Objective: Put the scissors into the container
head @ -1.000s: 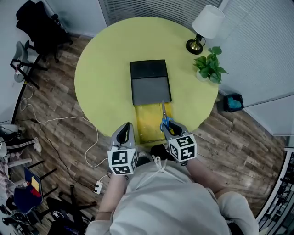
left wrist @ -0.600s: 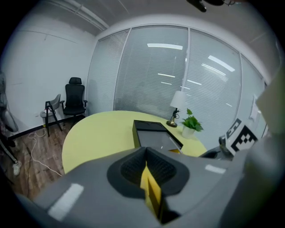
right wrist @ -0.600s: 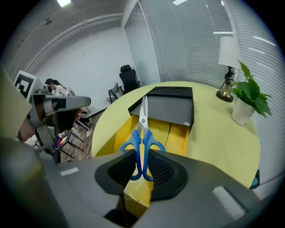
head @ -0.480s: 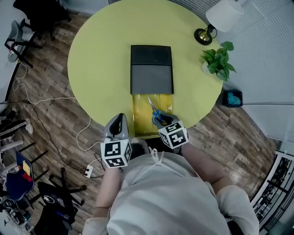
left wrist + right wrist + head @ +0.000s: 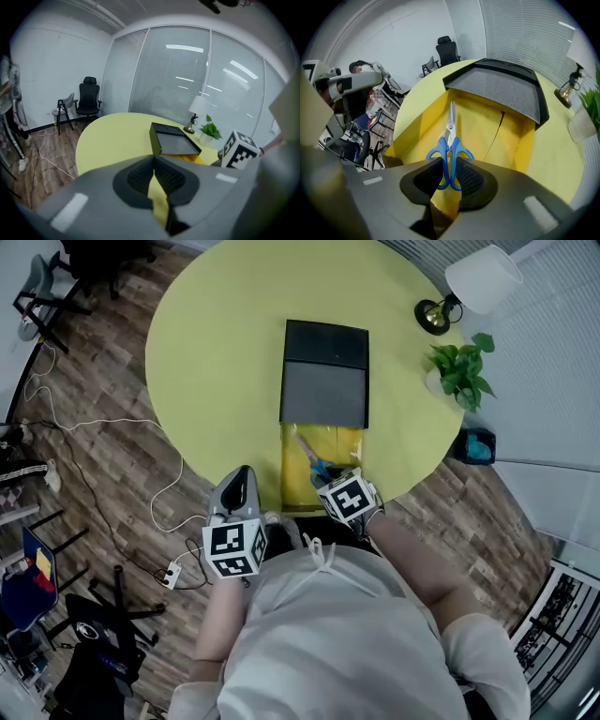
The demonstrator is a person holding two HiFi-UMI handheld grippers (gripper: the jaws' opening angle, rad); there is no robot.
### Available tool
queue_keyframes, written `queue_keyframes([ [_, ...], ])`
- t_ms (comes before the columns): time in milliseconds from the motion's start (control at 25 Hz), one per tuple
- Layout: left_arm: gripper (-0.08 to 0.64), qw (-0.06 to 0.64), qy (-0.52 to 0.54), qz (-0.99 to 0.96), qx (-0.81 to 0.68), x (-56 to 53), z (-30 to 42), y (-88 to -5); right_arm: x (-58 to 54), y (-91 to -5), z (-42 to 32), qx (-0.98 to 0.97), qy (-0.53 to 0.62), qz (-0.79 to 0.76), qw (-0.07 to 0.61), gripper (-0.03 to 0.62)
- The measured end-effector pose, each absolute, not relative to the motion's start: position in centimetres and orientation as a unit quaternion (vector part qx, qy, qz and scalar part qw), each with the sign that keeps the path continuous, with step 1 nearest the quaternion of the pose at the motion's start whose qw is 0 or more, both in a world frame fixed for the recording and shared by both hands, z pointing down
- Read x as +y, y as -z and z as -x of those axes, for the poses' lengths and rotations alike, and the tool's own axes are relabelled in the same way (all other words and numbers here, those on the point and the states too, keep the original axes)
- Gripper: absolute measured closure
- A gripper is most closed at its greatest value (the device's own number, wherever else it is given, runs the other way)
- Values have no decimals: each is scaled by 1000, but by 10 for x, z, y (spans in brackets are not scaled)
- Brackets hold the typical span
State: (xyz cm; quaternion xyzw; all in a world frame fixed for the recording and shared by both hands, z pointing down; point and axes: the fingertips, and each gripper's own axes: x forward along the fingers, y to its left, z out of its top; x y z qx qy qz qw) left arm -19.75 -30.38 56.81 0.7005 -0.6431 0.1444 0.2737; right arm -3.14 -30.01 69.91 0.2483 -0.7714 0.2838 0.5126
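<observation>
So the right gripper (image 5: 323,479) has dropped and tipped a lot steeper over the last second, and it's taken the scissors (image 5: 307,454) down with it. A second ago the blades pointed straight up the drawer's right side, near the black lid. Now they slant toward the far left, over the middle of the yellow drawer (image 5: 345,448) that's slid out of the container (image 5: 323,390) toward the person.

In the right gripper view the jaws are clamped on the blue handle loops of the scissors (image 5: 451,136), with the blades sticking out ahead over the yellow floor of the drawer. The grip hasn't loosened at all. Can't tell whether the blade tips are touching the floor yet or just hanging right above it.

The left gripper (image 5: 241,474) has sunk a bit too, but it's off past the near edge of the round yellow-green surface (image 5: 225,352), not doing anything. Its own view shows the jaws pressed together with nothing in them.

My read: this is basically the placing step, nearly done. The scissors are inside the drawer's outline, so what's left is probably easing down the last bit and letting go. There's also the drawer being open — it may need pushing in after.
</observation>
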Motion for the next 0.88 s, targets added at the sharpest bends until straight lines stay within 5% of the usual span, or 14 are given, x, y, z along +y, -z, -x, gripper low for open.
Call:
queue_keyframes([
  [440, 554, 291, -128, -692, -649, -287, 216, -574, -294, -710, 45, -745, -244, -210, 585, 500],
  [880, 554, 290, -124, -698, -643, -278, 217, -570, -289, -703, 46, -743, -281, -232, 561, 442],
])
